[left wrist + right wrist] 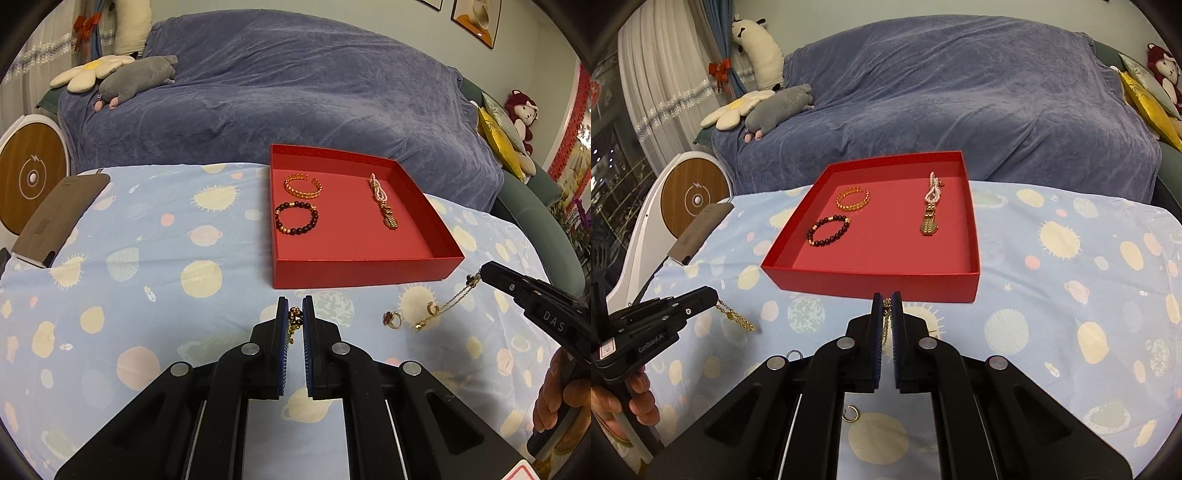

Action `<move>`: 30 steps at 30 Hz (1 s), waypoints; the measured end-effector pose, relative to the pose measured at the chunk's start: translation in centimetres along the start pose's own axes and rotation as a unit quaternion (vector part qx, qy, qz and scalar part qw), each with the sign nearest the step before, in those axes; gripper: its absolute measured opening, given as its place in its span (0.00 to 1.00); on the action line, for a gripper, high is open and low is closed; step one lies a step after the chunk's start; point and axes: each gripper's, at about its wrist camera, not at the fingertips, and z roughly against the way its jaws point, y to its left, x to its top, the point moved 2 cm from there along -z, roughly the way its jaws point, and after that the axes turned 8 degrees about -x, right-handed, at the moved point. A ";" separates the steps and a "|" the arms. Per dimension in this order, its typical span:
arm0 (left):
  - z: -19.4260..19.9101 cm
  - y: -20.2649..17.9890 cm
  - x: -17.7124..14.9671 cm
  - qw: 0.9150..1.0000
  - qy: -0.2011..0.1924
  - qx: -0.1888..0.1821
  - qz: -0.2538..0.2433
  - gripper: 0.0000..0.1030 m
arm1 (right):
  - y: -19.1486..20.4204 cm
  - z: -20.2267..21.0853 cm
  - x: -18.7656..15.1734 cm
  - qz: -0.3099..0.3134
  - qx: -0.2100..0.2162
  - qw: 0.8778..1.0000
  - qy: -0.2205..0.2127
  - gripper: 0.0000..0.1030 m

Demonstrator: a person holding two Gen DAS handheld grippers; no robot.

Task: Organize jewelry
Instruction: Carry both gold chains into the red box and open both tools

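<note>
Through the left camera, I am seeing my left hand-held gripper [295, 314] pinching a small gold chain with dark beads [294, 321]. The two fingers are squeezed together on it, so it cannot slip. It is hanging just above the counter [147, 258], close to the front wall of the red box [365, 273]. The bit I can see is pointing straight down.

My right hand-held gripper [482, 275] is coming in from the right side. It is clamping one end of a thin gold chain [448, 301]. That chain is slanting down and to the left, and its low end is near two gold rings [393, 319] lying on the cloth. I think both chains are held by one end so they hang straight and do not tangle.

Through the right camera, I am looking along the right fingers [877, 314], closed on the thin chain, which is dropping straight down between them. The red box is sitting just ahead. Inside it, a gold bracelet [853, 199] and a dark bead bracelet [829, 230] are lying flat on the left. A pink bead piece [933, 190] and a gold strap [929, 223] are lying in a line on the right, pointing from the back wall to the front. It looks sorted by kind, I think.
</note>
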 end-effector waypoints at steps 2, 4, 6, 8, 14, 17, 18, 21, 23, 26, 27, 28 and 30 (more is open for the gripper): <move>0.0 -0.5 0.6 1.000 -0.004 -0.003 -0.001 0.06 | -0.5 0.7 0.7 -0.003 -0.001 1.000 -0.009 0.03; -0.1 -1.2 1.4 1.000 -0.011 -0.006 -0.008 0.06 | -0.8 1.4 1.7 -0.002 -0.002 1.000 -0.020 0.03; -0.2 -1.8 2.4 1.000 -0.017 -0.006 -0.016 0.06 | -1.2 1.9 2.8 -0.002 -0.003 1.000 -0.030 0.03; -0.4 -2.5 3.6 1.000 -0.022 -0.009 -0.020 0.06 | -1.5 2.2 4.1 -0.008 0.004 0.999 -0.037 0.03; -1.4 -3.9 7.6 0.999 -0.037 -0.013 -0.028 0.06 | -0.5 2.5 8.4 0.010 0.002 0.998 -0.069 0.03; -2.5 -4.5 9.4 0.999 -0.041 -0.010 -0.030 0.06 | -0.1 1.5 9.7 0.013 -0.004 0.997 -0.074 0.03; -2.9 -4.6 9.7 0.999 -0.039 -0.011 -0.030 0.06 | -0.2 1.0 9.9 0.009 -0.005 0.997 -0.072 0.03; -4.5 -4.6 10.2 0.999 -0.030 -0.009 -0.026 0.06 | -0.8 -1.0 10.0 -0.006 -0.002 0.998 -0.055 0.03; -5.6 -4.3 10.1 0.999 -0.020 -0.002 -0.025 0.06 | -1.1 -2.2 9.7 -0.010 -0.004 0.999 -0.044 0.03; -7.1 -3.7 9.7 1.000 -0.005 0.000 -0.020 0.06 | -1.6 -3.9 9.0 -0.017 -0.009 0.999 -0.026 0.03; -7.5 -3.5 9.5 1.000 -0.001 0.001 -0.019 0.06 | -1.6 -4.3 8.8 -0.016 -0.010 1.000 -0.022 0.04; -7.9 -3.4 9.4 1.000 0.004 0.003 -0.019 0.06 | -1.7 -4.7 8.6 -0.014 -0.013 1.000 -0.019 0.04; -8.5 -3.0 9.3 1.000 0.008 0.009 -0.018 0.10 | -1.7 -5.2 8.3 -0.013 -0.012 1.000 -0.013 0.05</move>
